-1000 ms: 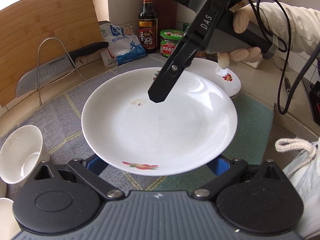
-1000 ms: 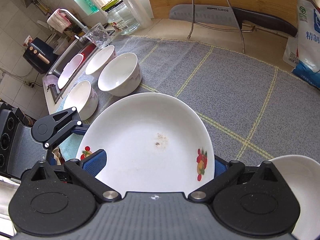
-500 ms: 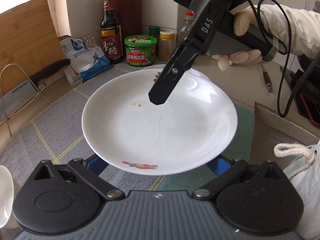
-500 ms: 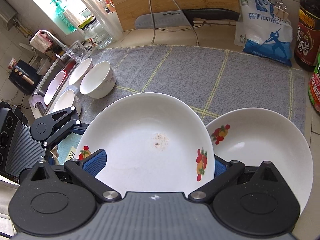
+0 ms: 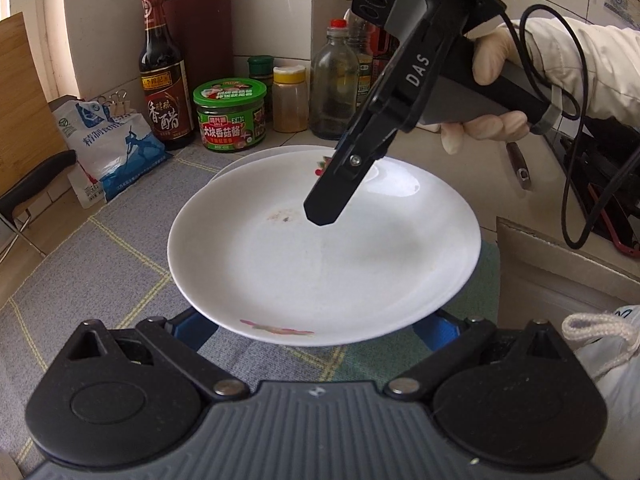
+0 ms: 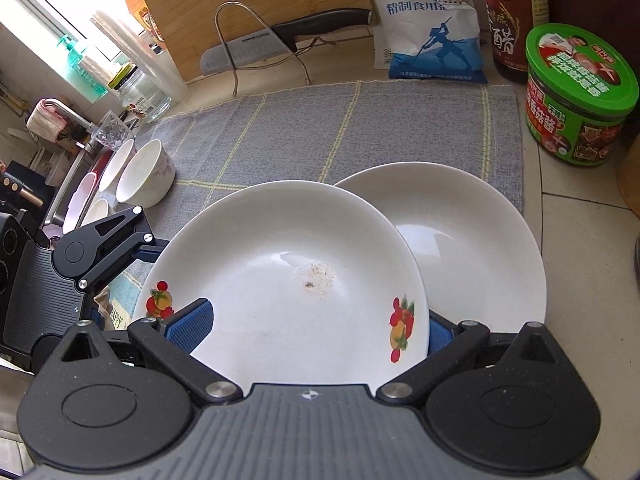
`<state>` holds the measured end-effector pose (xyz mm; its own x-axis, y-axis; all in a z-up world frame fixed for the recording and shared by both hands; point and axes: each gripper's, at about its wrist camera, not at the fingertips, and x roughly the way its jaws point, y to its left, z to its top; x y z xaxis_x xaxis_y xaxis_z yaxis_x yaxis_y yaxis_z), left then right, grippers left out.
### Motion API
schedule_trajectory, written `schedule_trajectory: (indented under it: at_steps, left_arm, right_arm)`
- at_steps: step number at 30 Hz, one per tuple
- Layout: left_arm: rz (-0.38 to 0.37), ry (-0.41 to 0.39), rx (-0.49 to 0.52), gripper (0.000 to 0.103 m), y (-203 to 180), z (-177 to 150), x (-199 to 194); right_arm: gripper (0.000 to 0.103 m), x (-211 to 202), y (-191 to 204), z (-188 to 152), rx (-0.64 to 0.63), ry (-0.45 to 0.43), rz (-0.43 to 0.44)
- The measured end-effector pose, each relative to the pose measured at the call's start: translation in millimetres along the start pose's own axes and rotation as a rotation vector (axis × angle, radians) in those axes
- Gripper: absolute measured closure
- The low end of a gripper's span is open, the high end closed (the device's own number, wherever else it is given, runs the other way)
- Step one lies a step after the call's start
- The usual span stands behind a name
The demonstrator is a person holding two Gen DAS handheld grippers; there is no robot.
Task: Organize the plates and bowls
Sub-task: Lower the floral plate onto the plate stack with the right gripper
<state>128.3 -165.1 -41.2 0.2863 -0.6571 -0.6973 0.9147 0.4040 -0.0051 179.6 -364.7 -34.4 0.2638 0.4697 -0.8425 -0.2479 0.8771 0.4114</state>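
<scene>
A white plate with fruit decals [image 5: 320, 256] [image 6: 288, 280] is held in the air by both grippers. My left gripper [image 5: 316, 328] is shut on its near rim; it also shows at the left of the right wrist view [image 6: 120, 236]. My right gripper [image 6: 312, 332] is shut on the opposite rim, and one finger [image 5: 340, 184] lies over the plate. A second white plate [image 6: 472, 240] rests on the grey mat just beyond and partly under the held plate. Several white bowls [image 6: 146, 180] stand at the mat's far left.
Behind the plates stand a green-lidded jar [image 5: 230, 114], a vinegar bottle [image 5: 162, 80], a salt bag [image 5: 108, 140] and spice bottles [image 5: 334, 80]. A knife on a wire stand [image 6: 256, 46] leans against a cutting board. The sink [image 6: 76, 184] lies left of the bowls.
Both grippers have carried the plate to the right across the mat. It now overlaps the second plate near the jars; the bowls have fallen behind to the left.
</scene>
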Motion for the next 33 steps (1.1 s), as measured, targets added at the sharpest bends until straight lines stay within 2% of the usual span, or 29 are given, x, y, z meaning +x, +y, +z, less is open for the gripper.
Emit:
schedule_trajectory:
  at_steps: [18, 33]
  left_arm:
    - [0.006, 0.015, 0.003, 0.002, 9, 6, 20]
    - [-0.001, -0.001, 0.035, 0.002, 16, 9, 31]
  right_arm:
    - [0.0, 9, -32, -4, 0.044, 0.004, 0.011]
    - [0.0, 1, -40, -13, 0.089, -0.007, -0.043]
